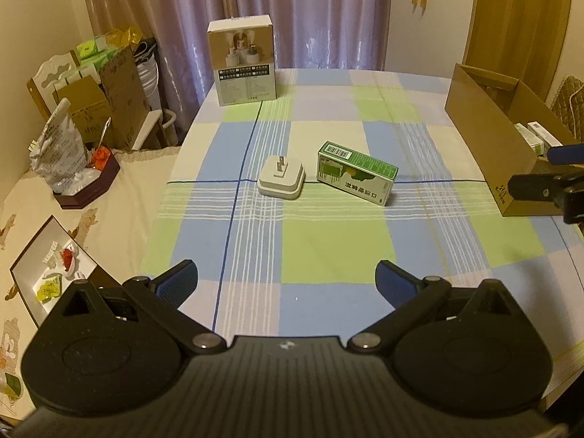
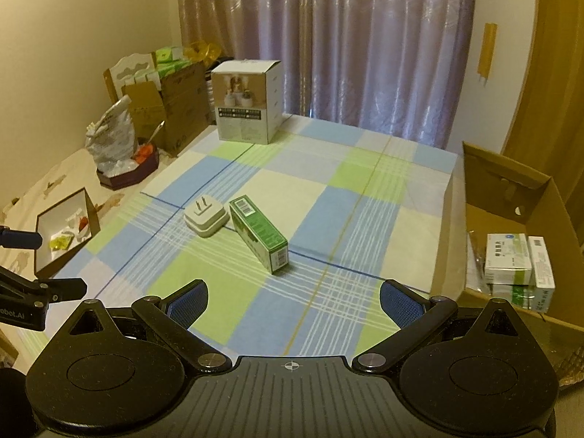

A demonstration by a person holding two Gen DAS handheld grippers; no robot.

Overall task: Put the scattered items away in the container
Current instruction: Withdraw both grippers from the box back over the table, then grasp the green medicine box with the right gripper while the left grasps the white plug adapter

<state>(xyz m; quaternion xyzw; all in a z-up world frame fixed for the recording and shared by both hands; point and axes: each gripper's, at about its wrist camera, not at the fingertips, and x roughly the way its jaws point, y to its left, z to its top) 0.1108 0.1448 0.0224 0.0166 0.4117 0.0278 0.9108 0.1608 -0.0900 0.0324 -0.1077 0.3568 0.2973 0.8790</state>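
You're working over a table spread with a checked cloth [image 1: 328,233] of blue, green and cream squares, with mauve curtains [image 2: 365,43] behind it. At the far edge stands a white product box [image 1: 242,60]; off the cloth to your left sit a dark tray with a foil bag [image 1: 60,149] and an open shallow box of small packets [image 2: 64,231].

Your left gripper [image 1: 286,284] hangs low over the near part of the cloth, aimed at the two loose items — its blue-padded fingers spread wide, nothing between them. Your right gripper [image 2: 294,301] sits likewise low over the cloth, released and empty, just beside the cardboard container [image 2: 511,197] at your right.

The white plug adapter [image 1: 281,177] lies prongs-up mid-cloth, just beside the green medicine carton [image 1: 356,171], which lies on its side. Several white-and-green medicine boxes [image 2: 509,259] are already inside the container.
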